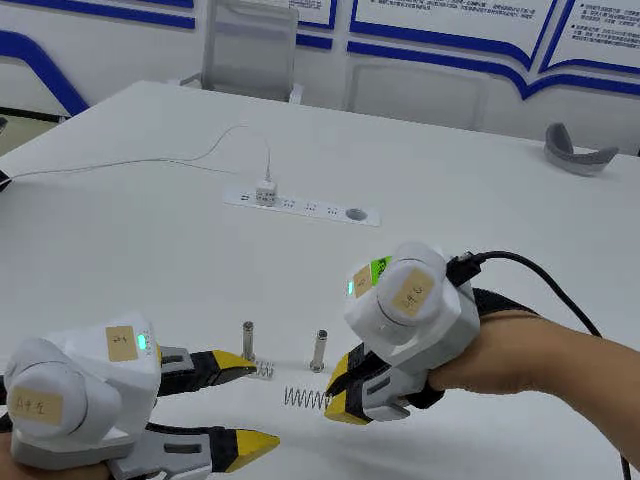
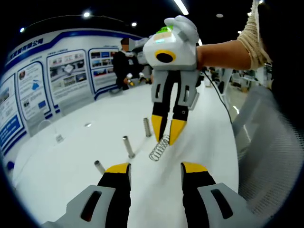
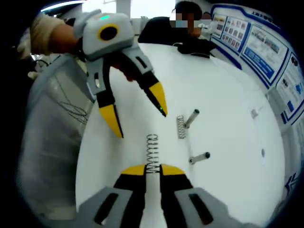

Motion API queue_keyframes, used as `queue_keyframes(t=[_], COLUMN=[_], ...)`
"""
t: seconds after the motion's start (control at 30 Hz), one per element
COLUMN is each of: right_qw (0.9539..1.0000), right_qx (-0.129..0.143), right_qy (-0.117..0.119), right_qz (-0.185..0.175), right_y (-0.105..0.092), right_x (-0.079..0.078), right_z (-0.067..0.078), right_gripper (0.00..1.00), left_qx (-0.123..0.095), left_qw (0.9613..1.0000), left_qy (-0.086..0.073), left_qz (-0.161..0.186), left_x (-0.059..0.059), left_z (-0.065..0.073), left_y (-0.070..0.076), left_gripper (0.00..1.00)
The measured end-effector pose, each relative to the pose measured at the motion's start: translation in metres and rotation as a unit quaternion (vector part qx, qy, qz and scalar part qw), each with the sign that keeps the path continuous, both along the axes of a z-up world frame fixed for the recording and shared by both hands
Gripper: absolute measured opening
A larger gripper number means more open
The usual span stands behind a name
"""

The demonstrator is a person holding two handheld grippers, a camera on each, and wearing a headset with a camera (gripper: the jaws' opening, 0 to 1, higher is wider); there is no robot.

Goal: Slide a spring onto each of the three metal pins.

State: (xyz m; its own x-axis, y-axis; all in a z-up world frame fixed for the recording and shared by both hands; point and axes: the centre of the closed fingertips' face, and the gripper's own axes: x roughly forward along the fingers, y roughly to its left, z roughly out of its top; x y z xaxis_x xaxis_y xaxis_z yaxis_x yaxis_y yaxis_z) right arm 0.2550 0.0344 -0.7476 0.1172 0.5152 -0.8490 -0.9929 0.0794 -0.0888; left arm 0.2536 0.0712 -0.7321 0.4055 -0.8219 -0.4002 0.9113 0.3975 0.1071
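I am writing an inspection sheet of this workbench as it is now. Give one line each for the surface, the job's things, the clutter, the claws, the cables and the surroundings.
Surface: white table.
Job's things: three metal pins upright, none carrying a spring; first spring held in the right claw; second spring beside one pin's base.
Clutter: grey curved object near the far edge.
Claws: left claw open, holding nothing; right claw shut on the first spring's end.
Cables: power strip with a plug and thin white cable; black cable from the right claw.
Surroundings: chairs behind the table; blue-and-white wall boards; a person at the back.
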Motion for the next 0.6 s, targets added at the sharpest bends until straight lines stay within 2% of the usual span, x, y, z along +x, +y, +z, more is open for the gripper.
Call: queue_keyframes(t=[0.6], right_qw=[0.9987], right_qx=[-0.006], right_qy=[-0.009], right_qz=[0.05], right_y=[0.012], right_x=[-0.015], right_z=[0.011], right_gripper=[0.12], left_qx=[0.003], left_qw=[0.9994], left_qy=[-0.017], left_qz=[-0.029], left_x=[-0.009], left_z=[0.007], left_y=[-0.012], left_gripper=[0.25])
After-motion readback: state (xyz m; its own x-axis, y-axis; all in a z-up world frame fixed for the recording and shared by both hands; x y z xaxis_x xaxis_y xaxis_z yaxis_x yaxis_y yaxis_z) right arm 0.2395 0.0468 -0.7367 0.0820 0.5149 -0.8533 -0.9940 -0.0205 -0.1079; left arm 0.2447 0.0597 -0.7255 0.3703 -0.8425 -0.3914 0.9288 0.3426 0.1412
